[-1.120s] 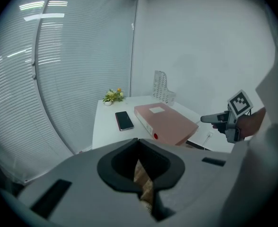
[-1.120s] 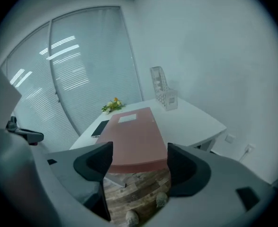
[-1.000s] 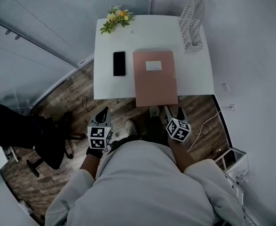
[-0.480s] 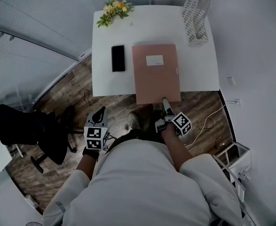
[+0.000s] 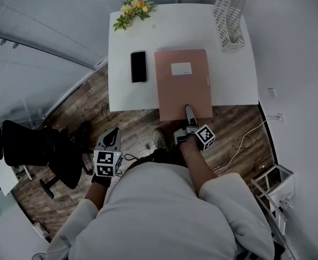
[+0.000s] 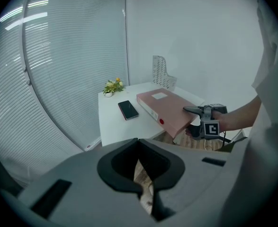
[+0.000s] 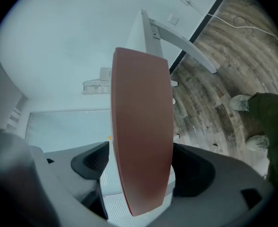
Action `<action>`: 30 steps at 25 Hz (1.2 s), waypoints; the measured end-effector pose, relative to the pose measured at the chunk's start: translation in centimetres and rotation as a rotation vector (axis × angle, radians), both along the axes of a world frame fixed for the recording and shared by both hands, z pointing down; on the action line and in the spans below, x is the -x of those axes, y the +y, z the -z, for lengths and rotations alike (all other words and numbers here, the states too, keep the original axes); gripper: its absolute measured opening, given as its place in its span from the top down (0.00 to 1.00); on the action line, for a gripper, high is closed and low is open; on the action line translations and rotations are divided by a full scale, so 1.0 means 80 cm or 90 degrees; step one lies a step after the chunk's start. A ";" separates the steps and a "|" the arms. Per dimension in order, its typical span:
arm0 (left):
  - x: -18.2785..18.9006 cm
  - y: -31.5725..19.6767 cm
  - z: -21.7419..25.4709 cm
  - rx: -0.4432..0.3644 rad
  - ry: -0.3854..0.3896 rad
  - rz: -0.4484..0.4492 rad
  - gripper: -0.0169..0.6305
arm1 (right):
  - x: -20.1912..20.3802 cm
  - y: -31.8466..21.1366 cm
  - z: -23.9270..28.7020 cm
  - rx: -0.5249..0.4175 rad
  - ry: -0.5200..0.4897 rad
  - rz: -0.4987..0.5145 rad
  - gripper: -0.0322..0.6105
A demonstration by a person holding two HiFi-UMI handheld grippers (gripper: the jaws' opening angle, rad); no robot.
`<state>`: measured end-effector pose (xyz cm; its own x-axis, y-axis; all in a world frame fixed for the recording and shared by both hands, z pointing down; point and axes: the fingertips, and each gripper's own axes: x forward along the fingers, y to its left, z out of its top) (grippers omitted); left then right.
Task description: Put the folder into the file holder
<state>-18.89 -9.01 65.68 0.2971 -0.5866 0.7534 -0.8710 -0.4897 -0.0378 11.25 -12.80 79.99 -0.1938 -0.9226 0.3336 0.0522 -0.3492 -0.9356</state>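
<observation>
Folder (image 7: 141, 126) edge between wide-open right gripper (image 7: 139, 151) jaws, seemingly untouched

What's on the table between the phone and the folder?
Nothing. Only a bare strip of the white table separates the phone from the folder. The head view shows this, and the left gripper view agrees.

Table (image 5: 169, 34): folder (image 5: 183, 83) centre-right, near end overhanging front edge. Phone (image 5: 138, 66) just left of it, apart. Flowers (image 5: 132, 11) back-left corner, holder (image 5: 230, 15) back-right corner. Right gripper (image 5: 188, 112) straddles folder's overhang; left gripper (image 5: 109, 156) off-table, front-left.
</observation>
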 end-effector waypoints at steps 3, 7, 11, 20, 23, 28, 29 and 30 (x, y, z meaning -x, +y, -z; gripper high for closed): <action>0.004 0.005 -0.001 0.003 -0.010 -0.008 0.96 | 0.005 -0.010 -0.007 -0.014 -0.019 -0.018 0.33; 0.006 0.009 -0.001 0.008 -0.017 -0.019 0.96 | 0.007 -0.014 -0.009 -0.041 -0.027 -0.021 0.34; 0.005 0.009 -0.002 0.008 -0.017 -0.029 0.96 | 0.005 -0.009 -0.006 -0.049 -0.017 -0.013 0.37; -0.013 0.006 0.000 -0.003 0.010 -0.042 0.96 | -0.019 0.038 -0.003 -0.043 0.011 0.008 0.40; -0.022 0.005 0.001 -0.006 0.023 -0.046 0.96 | -0.031 0.056 0.002 -0.040 0.028 0.019 0.42; -0.040 0.000 0.010 -0.023 0.051 -0.051 0.96 | -0.056 0.083 0.020 -0.029 0.043 0.027 0.44; -0.043 0.000 0.012 -0.025 0.056 -0.052 0.96 | -0.062 0.089 0.023 -0.026 0.044 0.026 0.44; -0.046 -0.001 0.013 -0.027 0.061 -0.052 0.96 | -0.068 0.094 0.027 -0.022 0.047 0.024 0.45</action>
